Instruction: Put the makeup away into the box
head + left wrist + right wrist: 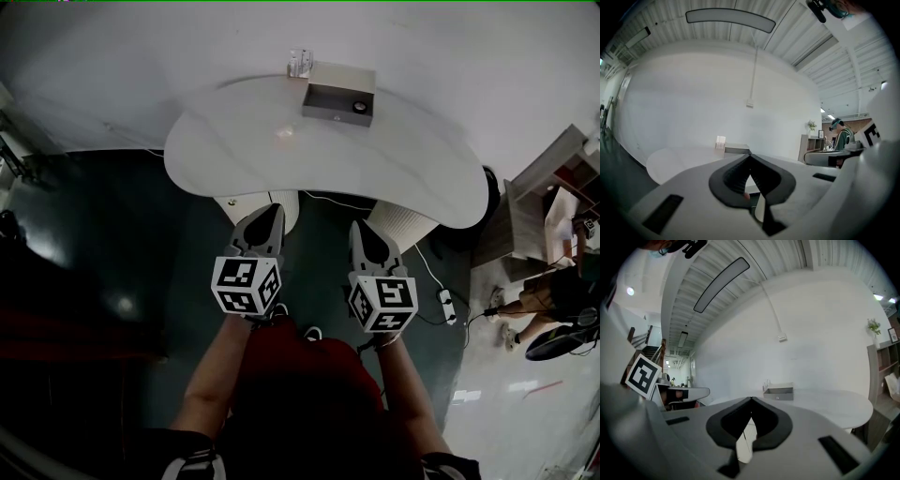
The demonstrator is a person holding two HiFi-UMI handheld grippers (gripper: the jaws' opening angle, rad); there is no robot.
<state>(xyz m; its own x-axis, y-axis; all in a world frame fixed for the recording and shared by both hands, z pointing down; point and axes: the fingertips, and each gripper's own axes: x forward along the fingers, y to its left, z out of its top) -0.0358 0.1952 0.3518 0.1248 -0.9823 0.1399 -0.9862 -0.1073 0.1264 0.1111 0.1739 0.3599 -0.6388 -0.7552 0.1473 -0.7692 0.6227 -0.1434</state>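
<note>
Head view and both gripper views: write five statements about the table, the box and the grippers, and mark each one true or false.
1. The grey box stands on the far side of the white table. True.
2. A dark round item lies inside the grey box. True.
3. The left gripper holds a piece of makeup. False: its jaws are shut with nothing between them.
4. The right gripper has its jaws wide apart. False: they are shut together and hold nothing.
5. A clear item stands just outside the grey box, at its far left corner. True.
</note>
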